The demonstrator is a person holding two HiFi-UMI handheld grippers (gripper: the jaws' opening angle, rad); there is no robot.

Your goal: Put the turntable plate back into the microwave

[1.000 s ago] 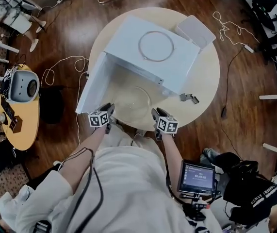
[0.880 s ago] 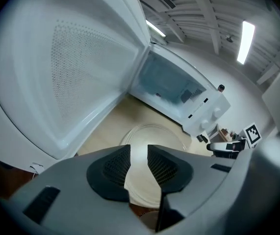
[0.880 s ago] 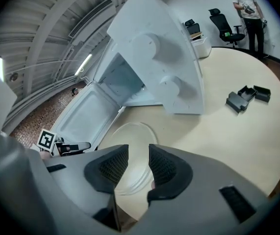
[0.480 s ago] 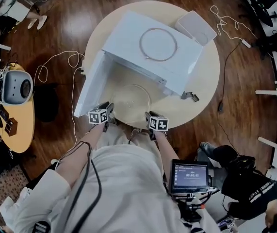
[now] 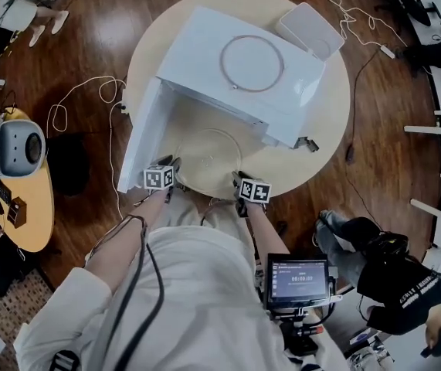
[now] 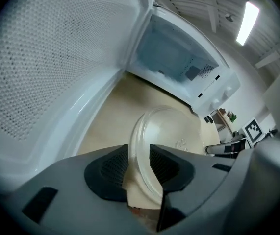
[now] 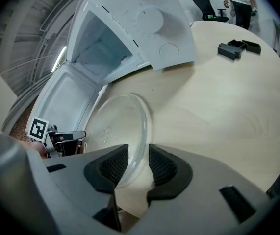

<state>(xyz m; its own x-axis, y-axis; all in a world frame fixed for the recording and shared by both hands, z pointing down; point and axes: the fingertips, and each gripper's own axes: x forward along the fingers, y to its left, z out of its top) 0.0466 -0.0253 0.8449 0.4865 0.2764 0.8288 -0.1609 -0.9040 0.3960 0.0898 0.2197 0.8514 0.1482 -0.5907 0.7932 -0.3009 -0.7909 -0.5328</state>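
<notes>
Pale round table (image 5: 324, 141) is carrying the open white microwave (image 5: 228, 72), and the glass turntable plate (image 5: 208, 157) is lying flat just outside its cavity. The left gripper (image 6: 140, 156), its jaws just having been opening, is straddling the plate's near rim unpinched. The right gripper (image 7: 139, 158) is standing spread around the rim likewise.
</notes>
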